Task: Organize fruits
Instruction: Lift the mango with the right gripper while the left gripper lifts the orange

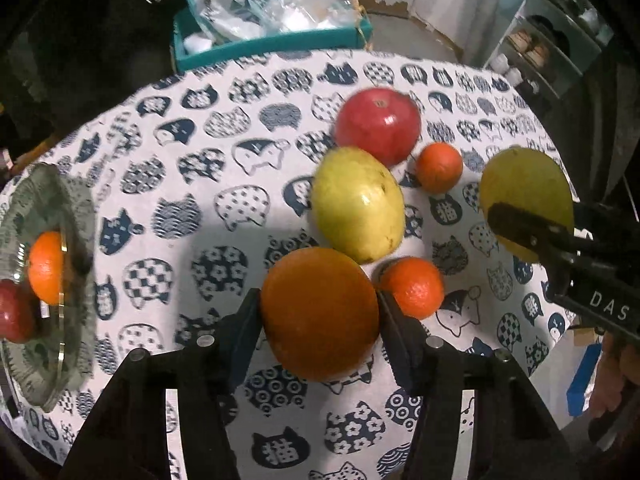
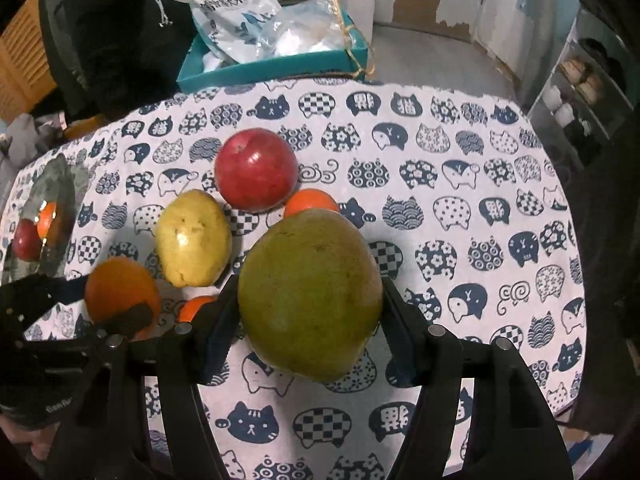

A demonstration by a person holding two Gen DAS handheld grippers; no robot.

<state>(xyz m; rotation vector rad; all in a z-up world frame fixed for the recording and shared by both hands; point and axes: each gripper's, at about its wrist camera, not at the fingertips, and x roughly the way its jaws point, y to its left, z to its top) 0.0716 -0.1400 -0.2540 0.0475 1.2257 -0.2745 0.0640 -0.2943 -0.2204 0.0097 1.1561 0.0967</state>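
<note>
The left tool (image 1: 319,312) is clamped on a large orange (image 1: 319,314); the right tool (image 2: 310,300) is clamped on a green mango (image 2: 310,294). A glass dish (image 1: 76,208), far left of the left tool, already holds an orange and a red fruit. Beyond the tools, a red apple (image 1: 378,124), a yellow pear (image 1: 357,204) and two mandarins (image 1: 414,288) remain on the bench (image 1: 180,184). By this evidence the sorting is under way, most fruit outstanding.

On the cat-print cloth surface (image 1: 200,184), the round red apple (image 1: 378,126) lies behind the yellow oval guava (image 1: 358,204), a small orange tangerine (image 1: 439,167) to their right, and a clear glass dish (image 1: 52,280) sits far left.
</note>
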